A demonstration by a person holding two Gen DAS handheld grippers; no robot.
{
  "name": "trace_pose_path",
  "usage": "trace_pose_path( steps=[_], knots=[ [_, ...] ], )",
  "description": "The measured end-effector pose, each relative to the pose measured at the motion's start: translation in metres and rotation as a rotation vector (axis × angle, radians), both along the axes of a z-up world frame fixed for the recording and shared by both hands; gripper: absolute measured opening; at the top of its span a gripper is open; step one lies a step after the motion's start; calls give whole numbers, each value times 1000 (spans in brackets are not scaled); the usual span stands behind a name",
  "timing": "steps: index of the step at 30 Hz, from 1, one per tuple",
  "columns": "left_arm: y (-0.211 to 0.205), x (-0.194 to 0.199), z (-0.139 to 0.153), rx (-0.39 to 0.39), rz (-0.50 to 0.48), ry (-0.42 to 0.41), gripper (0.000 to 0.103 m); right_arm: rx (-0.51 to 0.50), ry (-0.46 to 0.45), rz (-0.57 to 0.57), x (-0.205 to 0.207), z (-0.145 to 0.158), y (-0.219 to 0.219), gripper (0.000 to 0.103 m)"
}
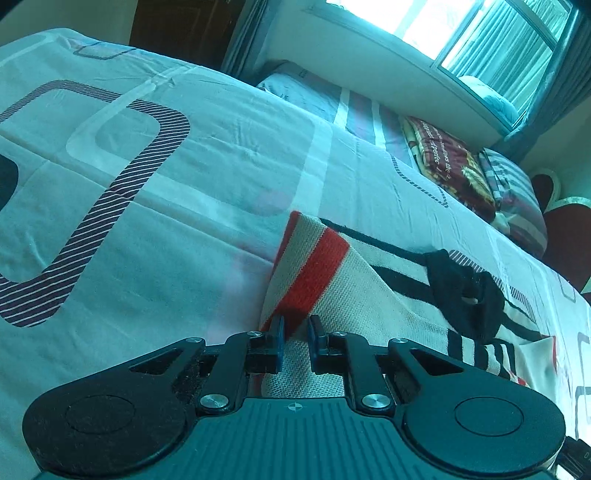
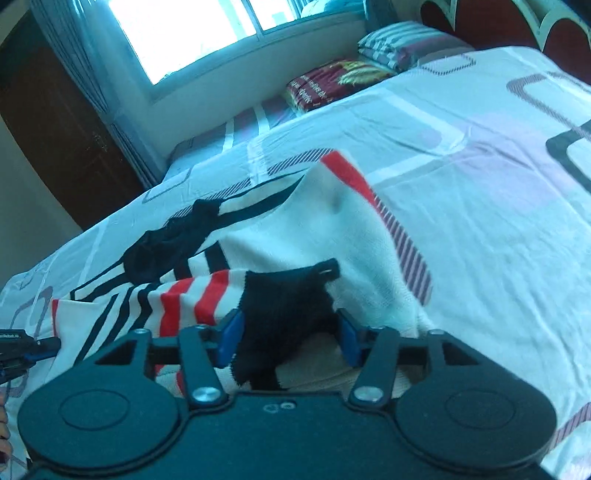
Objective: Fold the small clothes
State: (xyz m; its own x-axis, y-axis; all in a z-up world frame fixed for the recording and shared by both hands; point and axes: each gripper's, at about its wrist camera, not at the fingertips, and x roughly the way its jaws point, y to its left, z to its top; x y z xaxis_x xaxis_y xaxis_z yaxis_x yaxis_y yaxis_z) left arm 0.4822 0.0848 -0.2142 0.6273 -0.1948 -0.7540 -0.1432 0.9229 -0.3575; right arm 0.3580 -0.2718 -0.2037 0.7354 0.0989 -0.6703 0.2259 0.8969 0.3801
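Left gripper (image 1: 295,341) pinches the striped sweater (image 1: 369,295) on the bed (image 1: 184,184); right gripper (image 2: 291,338), jaws apart, straddles its black edge. Lay the fold flat, edges aligned.

Knit garment spread on the bed, a tool at each near edge.

The garment (image 2: 258,240) lies on the bed (image 2: 480,221). The left tool (image 1: 295,332) sits at its near edge, the right tool (image 2: 290,332) at another. Behind the garment, folded blankets (image 2: 332,85) and a pillow (image 2: 406,44) lie at the bed's far side, under the window (image 2: 184,33).
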Motion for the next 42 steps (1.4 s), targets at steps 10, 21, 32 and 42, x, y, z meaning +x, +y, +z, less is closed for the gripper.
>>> trace_pose_path(
  steps=[10,21,32,42],
  knots=[
    [-3,10,-11,16,-7,-15,75,-154,-31,35,2,12,16,16],
    [1,18,-14,122,-1,-91,17,-228,23,9,5,-4,12,16],
    [-21,-65,45,129,-113,-176,17,-242,-139,-1,-21,43,17,49],
    [-49,-126,-3,201,-192,-113,7,-188,-58,127,-11,17,48,49]
  ],
)
